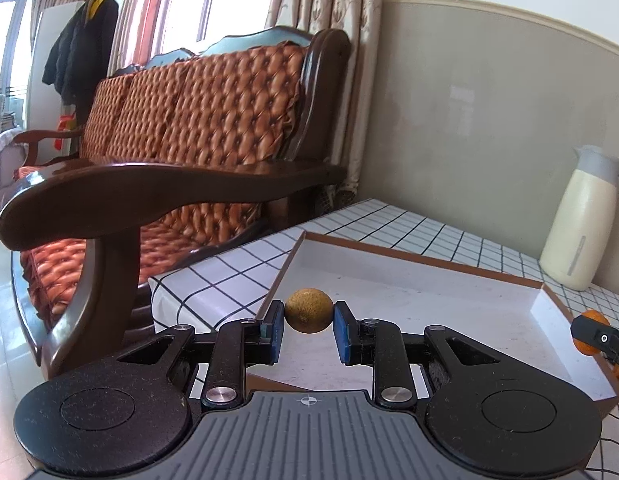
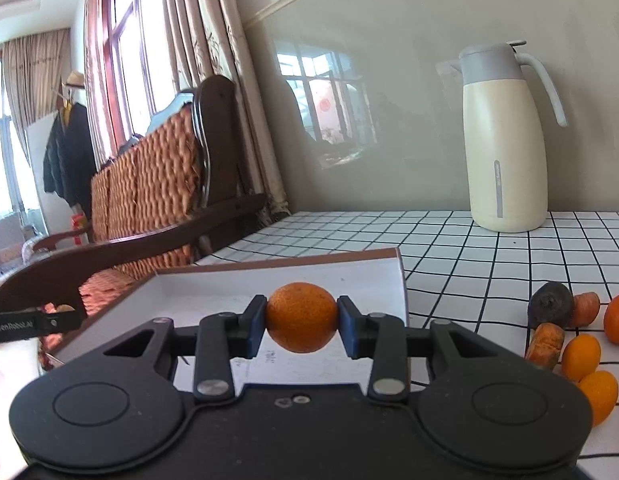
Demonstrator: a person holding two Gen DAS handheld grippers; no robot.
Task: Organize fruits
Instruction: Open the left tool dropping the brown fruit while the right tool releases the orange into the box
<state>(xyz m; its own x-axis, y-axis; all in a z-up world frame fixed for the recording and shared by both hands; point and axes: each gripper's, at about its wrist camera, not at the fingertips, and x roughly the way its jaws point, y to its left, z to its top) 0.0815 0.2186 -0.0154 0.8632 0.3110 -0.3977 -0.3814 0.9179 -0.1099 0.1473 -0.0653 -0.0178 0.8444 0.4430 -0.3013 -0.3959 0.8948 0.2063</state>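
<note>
A wooden sofa [image 1: 181, 128] with orange quilted cushions stands just beside the left edge of a desk [image 2: 489, 248] covered in a white cloth with a black grid. A shallow white tray [image 1: 449, 300] with a brown rim sits near the desk's left corner, its floor bare and open. A cream jug [image 2: 505, 140] with a grey lid and handle stands near the wall, well apart from the tray; a grey strip on its side carries writing too small to read. To the right of the tray a cluster of fruit [image 2: 581, 352] lies on the cloth: orange pieces and one dark piece. The left tongs [image 1: 308, 322] are clamped on a small brownish-yellow round fruit [image 1: 308, 310], held above the tray's near left edge. The right tongs [image 2: 301, 322] are clamped on an orange [image 2: 302, 317], held over the tray's near right part. In the right wrist view, the left tongs' arm bears the partly legible word "GenRobot.AI".
</note>
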